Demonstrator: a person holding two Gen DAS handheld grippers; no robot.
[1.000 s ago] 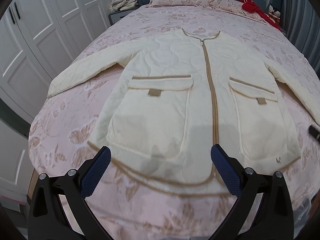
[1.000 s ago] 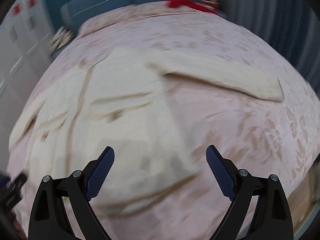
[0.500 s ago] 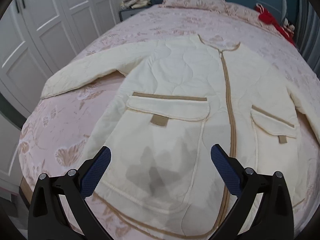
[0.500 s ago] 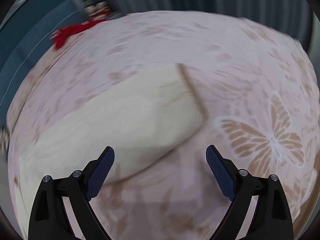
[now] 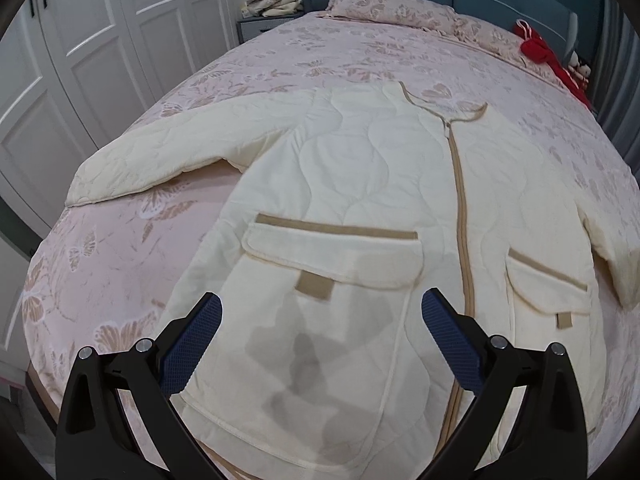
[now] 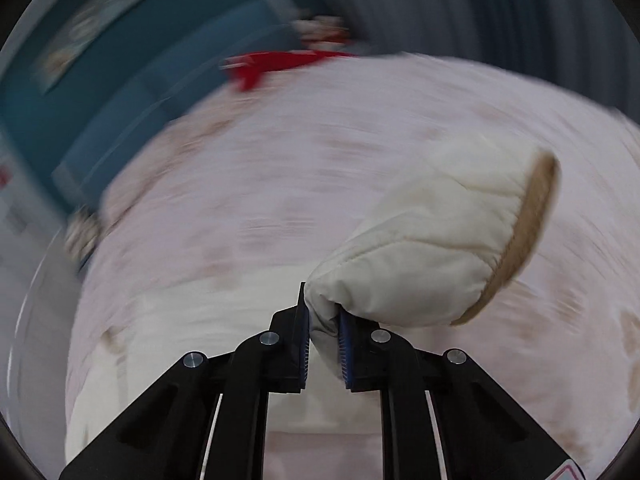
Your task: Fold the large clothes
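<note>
We see a cream quilted jacket (image 5: 360,184) lying zipped and face up across the centre of a pink butterfly-print bedspread (image 5: 120,248), white wardrobe doors (image 5: 100,40) at upper left. Our left gripper (image 5: 320,332) hangs wide above the hem. Our right gripper (image 6: 324,332) has just closed, pinching the sleeve cuff (image 6: 440,240).

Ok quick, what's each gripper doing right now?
Left gripper: open, holding nothing, above the cream jacket.
Right gripper: jaws just closed, pinching the jacket's sleeve.
</note>
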